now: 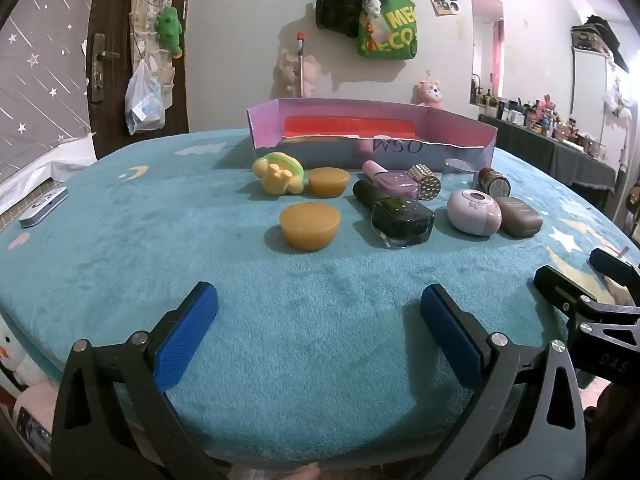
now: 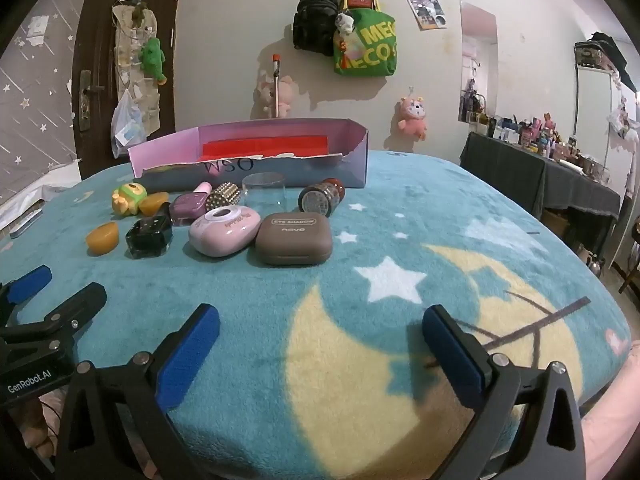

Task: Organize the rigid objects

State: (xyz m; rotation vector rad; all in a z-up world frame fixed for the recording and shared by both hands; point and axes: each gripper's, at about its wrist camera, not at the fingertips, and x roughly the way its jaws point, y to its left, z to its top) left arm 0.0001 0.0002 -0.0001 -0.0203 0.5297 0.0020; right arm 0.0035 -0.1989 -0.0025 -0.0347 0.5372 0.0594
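Left gripper [image 1: 319, 334] and right gripper [image 2: 320, 354] both stand with fingers spread wide, nothing between them, above the blue blanket [image 1: 120, 248]. Small bottles, cases and toys, among them a dark bottle [image 1: 402, 220] and a brown case [image 2: 294, 239], lie clustered just before the open cardboard box [image 1: 460, 130].

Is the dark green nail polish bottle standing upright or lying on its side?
Lying on its side: the dark green nail polish bottle rests flat on the blanket, its black cap pointing away horizontally.

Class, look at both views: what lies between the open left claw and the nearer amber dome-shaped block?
Nothing: the left wrist view shows only bare blue blanket between the left claw and the amber block.
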